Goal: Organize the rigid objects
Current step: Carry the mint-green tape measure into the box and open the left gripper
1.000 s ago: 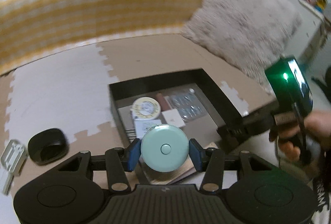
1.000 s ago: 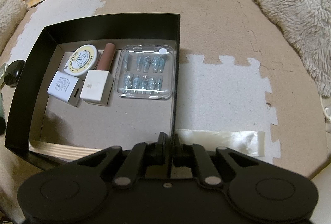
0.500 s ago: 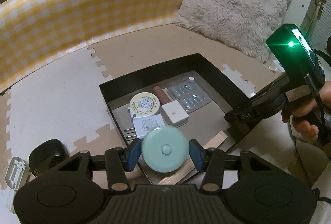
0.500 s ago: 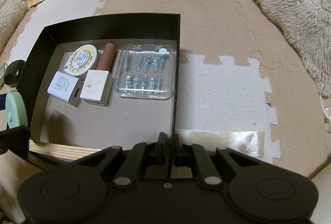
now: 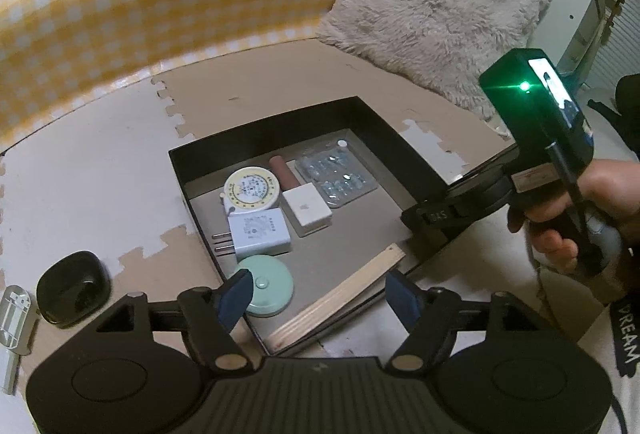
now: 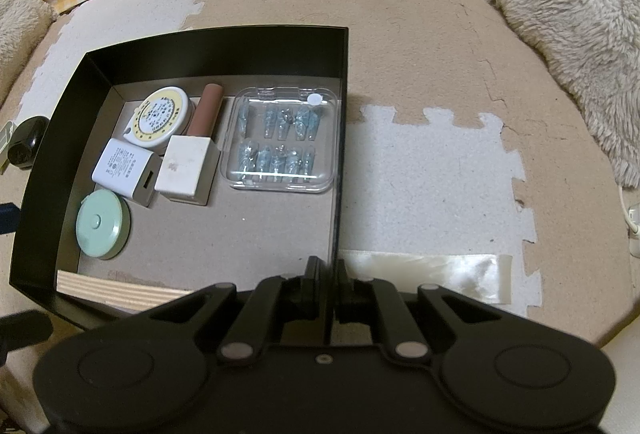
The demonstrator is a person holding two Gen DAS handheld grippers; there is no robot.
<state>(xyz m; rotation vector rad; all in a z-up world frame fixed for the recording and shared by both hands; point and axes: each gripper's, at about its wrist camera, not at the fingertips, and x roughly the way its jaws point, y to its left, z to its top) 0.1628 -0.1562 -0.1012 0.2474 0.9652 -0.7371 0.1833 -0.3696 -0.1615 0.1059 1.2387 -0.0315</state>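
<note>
A black open box (image 5: 260,147) (image 6: 224,53) sits on the foam mat. A mint-green round tape measure (image 5: 268,288) (image 6: 103,224) lies flat in its near left corner, beside a white charger (image 5: 260,234). My left gripper (image 5: 320,296) hovers just above it with its jaws opening; the blue pads (image 5: 236,294) stand apart from the tape measure and press on nothing. My right gripper (image 6: 326,274) is shut on the box's right wall, with the thin black edge running between its fingers. A hand (image 5: 560,230) holds that gripper.
The box also holds a yellow-faced tape measure (image 6: 162,121), a brown tube (image 6: 206,109), a white cube adapter (image 6: 186,169), a clear case of blue tips (image 6: 280,141) and a wood strip (image 5: 340,306). A black case (image 5: 72,288) lies left of it; a fluffy cushion (image 5: 436,5) is behind.
The mint tape measure was clamped between the left pads over the box; the jaws have spread and it now lies on the box floor. The right gripper has not moved.
</note>
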